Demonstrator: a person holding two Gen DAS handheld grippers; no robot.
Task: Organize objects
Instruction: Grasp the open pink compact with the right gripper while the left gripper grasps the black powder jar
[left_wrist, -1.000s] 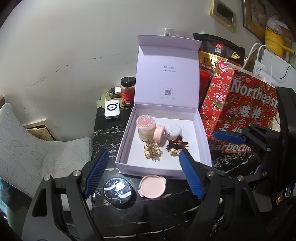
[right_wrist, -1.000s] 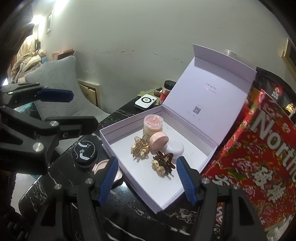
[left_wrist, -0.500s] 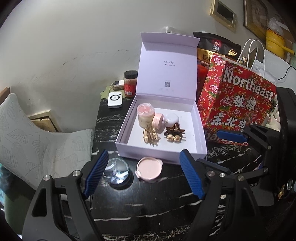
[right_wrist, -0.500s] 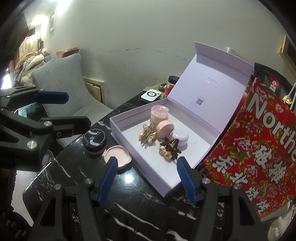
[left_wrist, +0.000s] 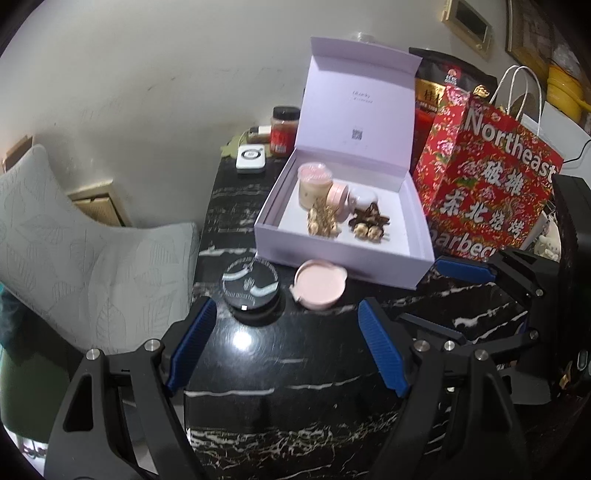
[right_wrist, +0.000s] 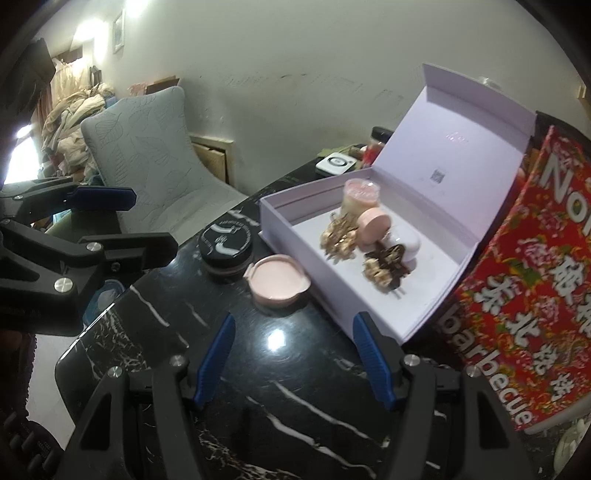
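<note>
Nearest, left gripper (left_wrist: 286, 347) with blue pads apart, holding nothing, above shiny black marble table (left_wrist: 280, 398); right gripper (right_wrist: 291, 356) the same, pads apart and bare. Just past the pads, round black jar with white drawing on its lid (left_wrist: 250, 285) and flat round pink case (left_wrist: 320, 283), side by side, close to the front wall of open pale purple cardboard box (left_wrist: 332, 254). Inside: pink-lidded cream jar (left_wrist: 314, 181), small pink tub (left_wrist: 339, 195), white pot (left_wrist: 364, 195), gold hair clip (left_wrist: 322, 221), brown hair clip (left_wrist: 369, 223). Beside it, red flowered paper bag (left_wrist: 487, 184) reading "Northeast" and "barbecue". Farther back, white square gadget (left_wrist: 251, 158) and red-labelled jar (left_wrist: 284, 131). Compared with a second ago, box looks farther off, more bare table in front.
</note>
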